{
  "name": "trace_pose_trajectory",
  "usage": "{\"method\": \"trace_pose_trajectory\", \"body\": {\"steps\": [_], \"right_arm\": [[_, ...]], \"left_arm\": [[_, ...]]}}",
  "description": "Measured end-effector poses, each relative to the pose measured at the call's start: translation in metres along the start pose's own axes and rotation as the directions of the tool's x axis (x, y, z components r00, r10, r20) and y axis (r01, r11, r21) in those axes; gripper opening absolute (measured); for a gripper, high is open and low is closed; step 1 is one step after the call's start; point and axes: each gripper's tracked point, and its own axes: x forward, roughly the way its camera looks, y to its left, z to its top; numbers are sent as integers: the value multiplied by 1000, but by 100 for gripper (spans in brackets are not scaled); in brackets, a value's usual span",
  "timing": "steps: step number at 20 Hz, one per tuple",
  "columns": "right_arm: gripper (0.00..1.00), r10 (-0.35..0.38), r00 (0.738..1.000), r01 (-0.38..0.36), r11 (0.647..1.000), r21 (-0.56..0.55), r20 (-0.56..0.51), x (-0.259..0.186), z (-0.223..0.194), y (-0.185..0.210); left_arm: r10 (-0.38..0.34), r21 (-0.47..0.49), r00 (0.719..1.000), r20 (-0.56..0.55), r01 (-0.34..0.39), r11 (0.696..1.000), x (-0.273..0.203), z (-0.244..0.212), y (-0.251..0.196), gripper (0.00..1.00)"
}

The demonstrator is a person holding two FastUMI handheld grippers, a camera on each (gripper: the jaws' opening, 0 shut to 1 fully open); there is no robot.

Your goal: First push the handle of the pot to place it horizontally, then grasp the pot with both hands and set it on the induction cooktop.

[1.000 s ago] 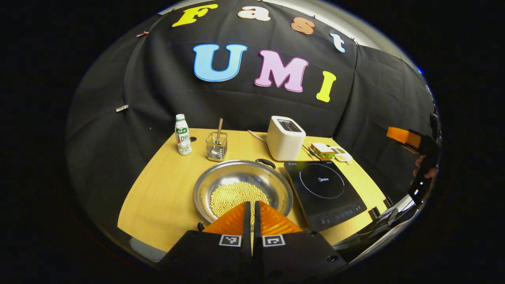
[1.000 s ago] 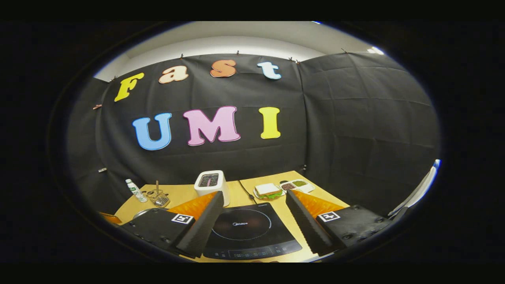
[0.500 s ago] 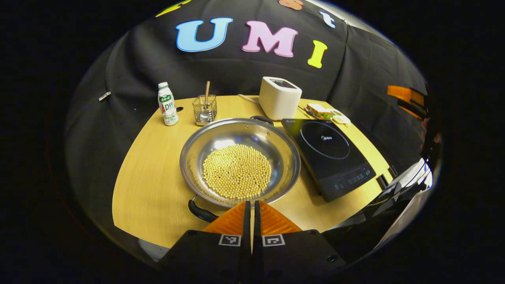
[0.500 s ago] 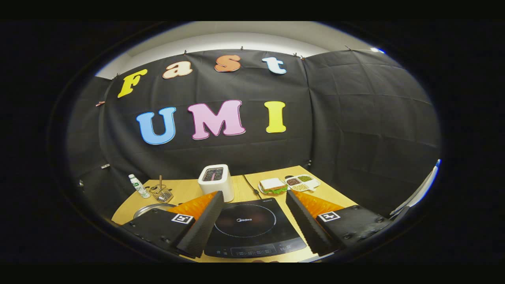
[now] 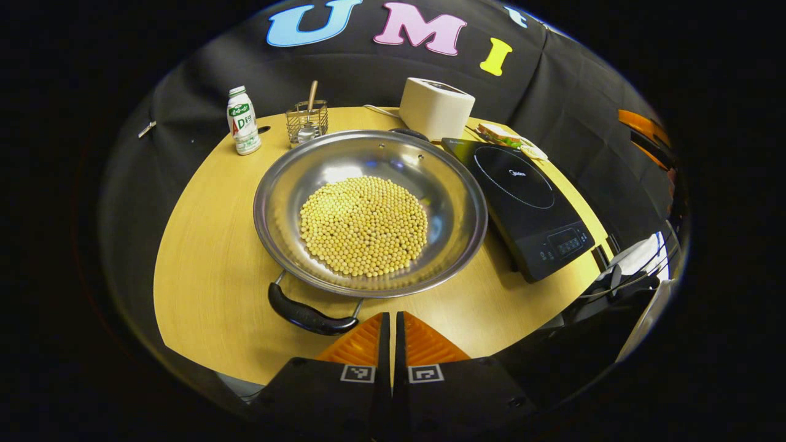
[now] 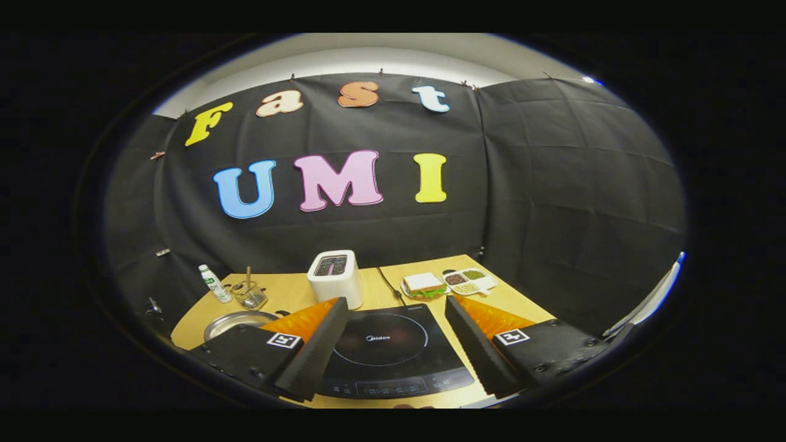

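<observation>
Induction cooktop (image 5: 522,202) marked "Midea". Pot (image 5: 368,209), nearer than before, lies ahead of the closed, empty left gripper (image 5: 391,325) jaws; right gripper (image 6: 396,325) jaws wide open, empty, framing the cooktop.

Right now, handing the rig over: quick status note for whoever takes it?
Left gripper: shut, empty, just short of the pot's near handle.
Right gripper: open, empty, above the induction cooktop.
Pot, holding soybeans, sits on the table left of the cooktop; its handles lie near and far, not sideways.
Done: nothing yet.
Left: push the handle round to horizontal, grasp both handles, set the pot on the cooktop.
</observation>
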Motion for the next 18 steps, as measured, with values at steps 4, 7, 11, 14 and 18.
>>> {"method": "trace_pose_trajectory", "body": {"steps": [4,7,11,14,18], "right_arm": [[98,-1,1000,1,1000,-5,-7,0,-2,1],[98,-2,1000,2,1000,-6,-14,1,-4,2],[98,-1,1000,1,1000,-9,-26,1,-6,4],[99,1,1000,-1,1000,-14,-25,0,-7,6],[99,3,1000,-4,1000,-17,-30,-1,-8,8]], "left_arm": [[18,44,1000,-6,-18,999,4,1,9,5],[35,41,999,-5,-35,999,5,4,20,5],[68,32,998,2,-68,997,6,8,40,5],[85,-6,996,9,-85,996,6,12,57,5],[111,-32,994,13,-111,993,9,14,79,5]]}}
